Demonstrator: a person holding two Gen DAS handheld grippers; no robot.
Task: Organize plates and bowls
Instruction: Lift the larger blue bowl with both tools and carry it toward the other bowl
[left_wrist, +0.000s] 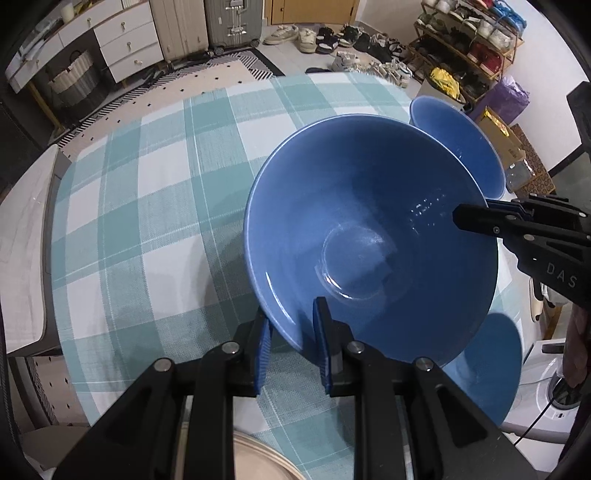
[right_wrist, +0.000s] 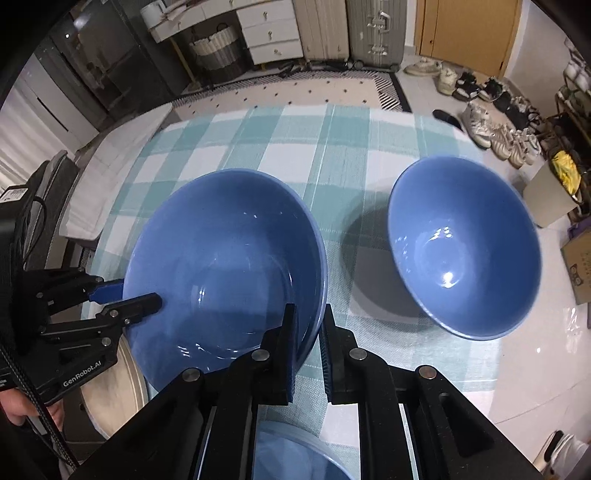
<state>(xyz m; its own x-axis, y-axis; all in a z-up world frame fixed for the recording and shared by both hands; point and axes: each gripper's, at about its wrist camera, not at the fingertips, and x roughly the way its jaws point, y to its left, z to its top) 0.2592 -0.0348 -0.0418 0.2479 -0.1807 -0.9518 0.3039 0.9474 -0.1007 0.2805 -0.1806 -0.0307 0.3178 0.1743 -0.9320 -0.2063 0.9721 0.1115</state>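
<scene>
Glossy round blue bowl over woven checked tablecloth

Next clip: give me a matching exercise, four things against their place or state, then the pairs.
Things:
1. large bowl
2. second bowl
3. tablecloth
4. shoes

States:
A. on the floor
B. teal and white check
C. gripped at its rim by both the left gripper and the right gripper
D. on the table, nothing touching it

Pairs: 1-C, 2-D, 3-B, 4-A
</scene>
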